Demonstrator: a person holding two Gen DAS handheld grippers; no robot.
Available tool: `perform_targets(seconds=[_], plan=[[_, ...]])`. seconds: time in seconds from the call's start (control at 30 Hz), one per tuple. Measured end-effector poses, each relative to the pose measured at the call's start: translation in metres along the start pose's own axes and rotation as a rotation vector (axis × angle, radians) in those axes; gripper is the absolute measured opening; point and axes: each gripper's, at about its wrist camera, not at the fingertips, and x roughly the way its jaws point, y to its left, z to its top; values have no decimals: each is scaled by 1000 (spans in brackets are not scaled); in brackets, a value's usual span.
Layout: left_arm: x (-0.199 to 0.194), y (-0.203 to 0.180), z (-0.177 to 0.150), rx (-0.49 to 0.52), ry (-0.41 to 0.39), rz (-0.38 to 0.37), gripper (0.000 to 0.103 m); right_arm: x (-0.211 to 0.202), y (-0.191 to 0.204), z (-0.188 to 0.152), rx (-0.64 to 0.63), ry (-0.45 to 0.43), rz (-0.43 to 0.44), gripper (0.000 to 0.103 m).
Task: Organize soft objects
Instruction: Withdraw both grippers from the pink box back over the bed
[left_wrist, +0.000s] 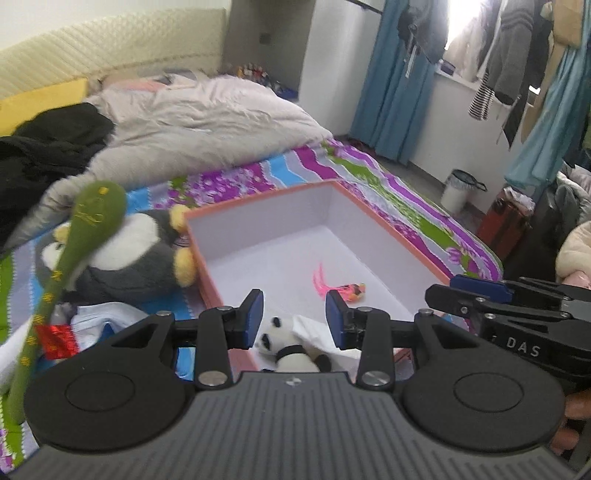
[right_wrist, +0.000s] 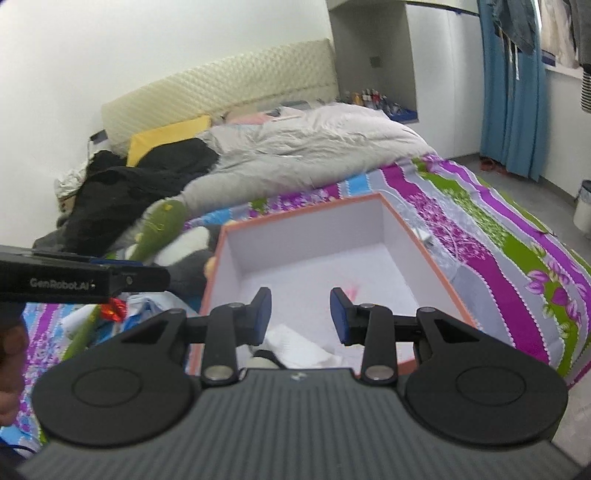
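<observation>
Now both grippers hover over the orange-rimmed box (left_wrist: 388, 229) on the bed, left gripper (left_wrist: 294, 317) and right gripper (right_wrist: 301, 314) with jaws apart, empty. Panda plush (left_wrist: 291, 350) lies at the box's near edge, half hidden; penguin plush (left_wrist: 125, 254) waits outside the left wall, blurred.

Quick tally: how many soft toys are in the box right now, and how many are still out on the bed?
In the box: 2, a panda and a pink bird.
On the bed: 2, a penguin and a green snake.
Total: 4.
</observation>
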Motion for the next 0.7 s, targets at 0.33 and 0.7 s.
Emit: perform_targets(seconds=[0.33, 0.7], plan=[[-45, 32, -34, -68, -30, 63, 43, -12, 44, -18, -18, -19, 70, 38], [-70, 64, -64, -131, -35, 117, 43, -13, 80, -34, -59, 1, 114, 38]])
